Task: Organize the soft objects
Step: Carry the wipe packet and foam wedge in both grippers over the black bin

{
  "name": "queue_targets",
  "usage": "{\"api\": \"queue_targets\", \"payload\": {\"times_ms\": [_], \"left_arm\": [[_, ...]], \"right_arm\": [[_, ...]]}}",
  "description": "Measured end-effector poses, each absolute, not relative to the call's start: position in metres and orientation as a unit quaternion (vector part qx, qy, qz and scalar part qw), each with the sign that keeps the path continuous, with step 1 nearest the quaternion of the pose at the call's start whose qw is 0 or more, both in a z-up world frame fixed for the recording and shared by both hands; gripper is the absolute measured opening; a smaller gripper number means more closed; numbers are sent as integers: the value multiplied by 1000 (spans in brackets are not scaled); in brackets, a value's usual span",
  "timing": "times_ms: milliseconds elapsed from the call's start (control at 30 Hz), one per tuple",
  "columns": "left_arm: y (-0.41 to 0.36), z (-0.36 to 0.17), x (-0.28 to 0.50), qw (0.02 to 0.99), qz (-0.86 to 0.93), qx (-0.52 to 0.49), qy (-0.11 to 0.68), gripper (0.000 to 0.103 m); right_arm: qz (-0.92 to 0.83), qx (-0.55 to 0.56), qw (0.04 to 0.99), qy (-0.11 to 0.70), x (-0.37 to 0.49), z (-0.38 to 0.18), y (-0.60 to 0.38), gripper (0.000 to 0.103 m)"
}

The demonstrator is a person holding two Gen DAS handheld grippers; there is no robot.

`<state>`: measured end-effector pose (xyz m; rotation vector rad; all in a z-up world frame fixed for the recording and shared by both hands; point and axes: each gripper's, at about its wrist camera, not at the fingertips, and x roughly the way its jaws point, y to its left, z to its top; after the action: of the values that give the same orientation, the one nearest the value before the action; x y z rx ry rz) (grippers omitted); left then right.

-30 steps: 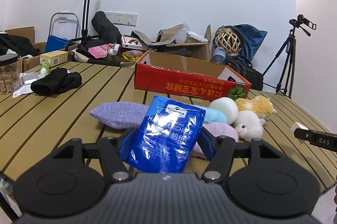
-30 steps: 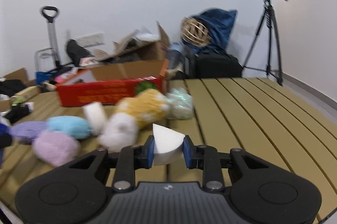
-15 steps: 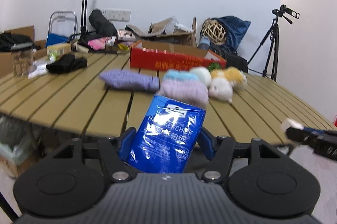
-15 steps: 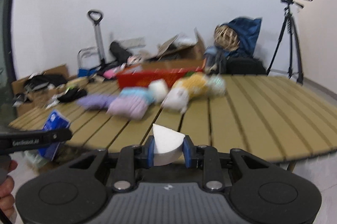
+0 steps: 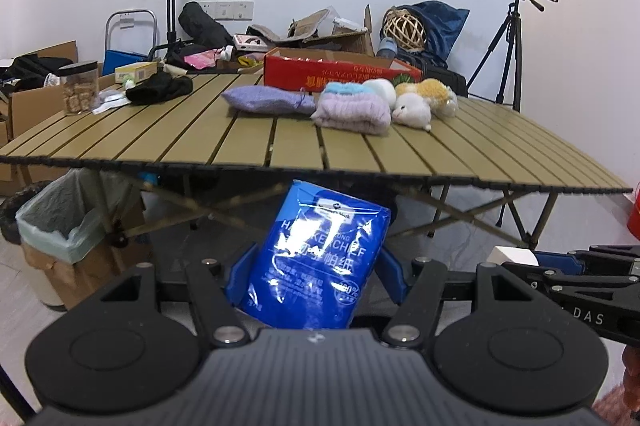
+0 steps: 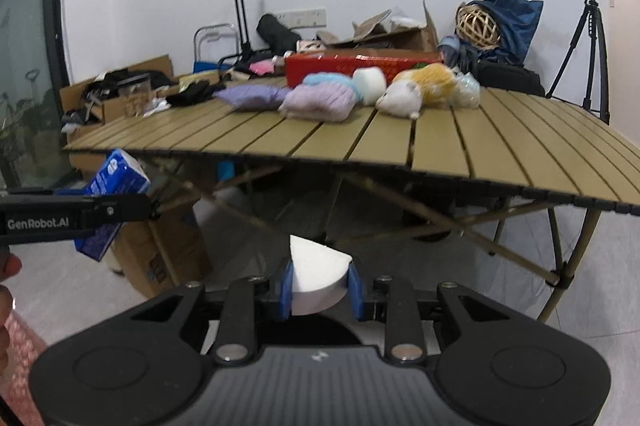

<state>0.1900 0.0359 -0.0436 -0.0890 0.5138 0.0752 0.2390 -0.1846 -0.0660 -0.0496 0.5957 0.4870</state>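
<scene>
Two things are in my hands, both below the desk [image 5: 280, 150] edge: my left gripper [image 5: 314, 274] fingers clamp the blue tissue pack [image 5: 316, 262]; my right gripper [image 6: 320, 288] fingers, nearly closed, pinch the white foam wedge [image 6: 318, 276].

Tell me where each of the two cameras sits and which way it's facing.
Left wrist: on the left gripper, shut on the blue tissue pack, facing the table; no hand shows.
Right wrist: on the right gripper, clamping a white foam wedge, facing it too; fingers show.
Shared: table, lilac knit, each other's gripper.
</scene>
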Motion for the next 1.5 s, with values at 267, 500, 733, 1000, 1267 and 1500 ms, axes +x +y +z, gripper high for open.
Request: {"api": "queue_targets", "payload": {"times_ms": [267, 500, 733, 1000, 1267, 1500], "left_arm": [[35, -59, 156, 961, 36, -33, 271, 64], [43, -78, 142, 955, 53, -34, 291, 64], [55, -85, 137, 952, 52, -51, 298, 64], [55, -87, 139, 946, 62, -53, 313, 64], [47, -103, 144, 930, 62, -22, 362, 64], [36, -128, 141, 905, 50, 4, 423, 64]], "right_arm": [[239, -55, 913, 326, 207, -76, -173, 27], [236, -70, 899, 363, 190, -94, -162, 27], [219, -84, 895, 380, 180, -98, -154, 27], [210, -99, 890, 393, 186, -103, -148, 27], [197, -95, 875, 431, 198, -120, -147, 27], [196, -95, 843, 492, 182, -146, -153, 27]]}}
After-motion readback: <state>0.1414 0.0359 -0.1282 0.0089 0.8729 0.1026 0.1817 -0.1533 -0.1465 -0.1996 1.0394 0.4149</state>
